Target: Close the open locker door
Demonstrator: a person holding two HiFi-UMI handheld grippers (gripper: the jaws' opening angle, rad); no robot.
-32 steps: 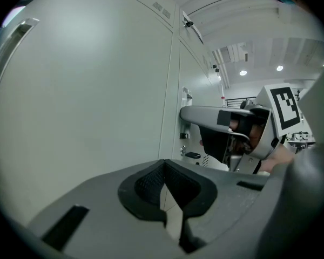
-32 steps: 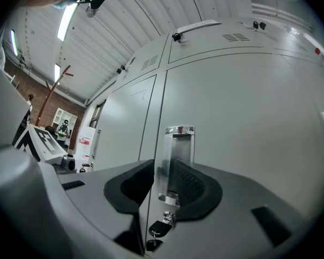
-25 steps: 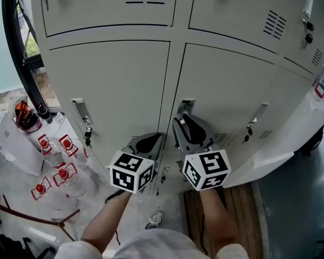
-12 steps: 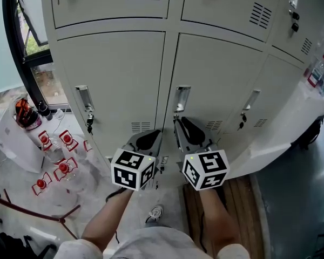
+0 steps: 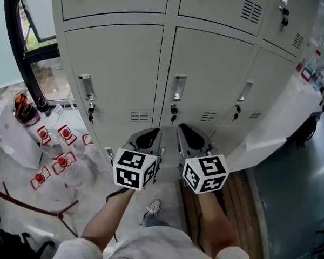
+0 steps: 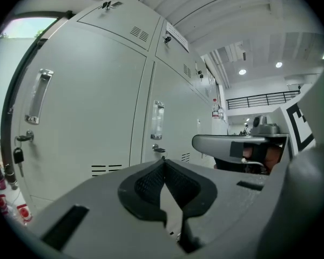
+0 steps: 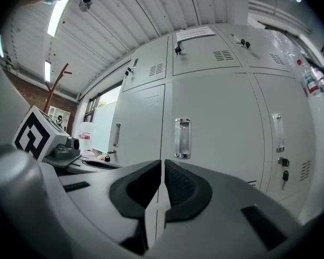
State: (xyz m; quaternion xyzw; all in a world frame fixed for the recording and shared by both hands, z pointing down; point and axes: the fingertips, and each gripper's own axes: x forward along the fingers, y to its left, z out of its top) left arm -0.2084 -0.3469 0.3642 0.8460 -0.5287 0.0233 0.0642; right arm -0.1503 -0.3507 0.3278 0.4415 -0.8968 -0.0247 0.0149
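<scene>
The locker door [image 5: 210,74] straight ahead of my right claw [image 5: 184,129] stands upright, its long axis vertical. Its broad face is turned towards me and lies flush with the doors to its left and right. It belongs to the lower row, in the middle of the three doors I can see there. Its handle [image 5: 177,88] runs vertically by the door's left edge, and a key [image 5: 174,111] hangs just below it.

My right claw points level at that door but stays apart from it, touching nothing. Its jaws have just been closing and now stand almost together with only a thin slit between the pads [image 7: 175,185]. There is nothing in the slit.

My left claw [image 5: 150,131] sits just beside the right one, aimed at the seam to the left of the handle. It is clenched at the tips and empty.

On the floor to the near left are red-capped bottles [image 5: 65,166].
</scene>
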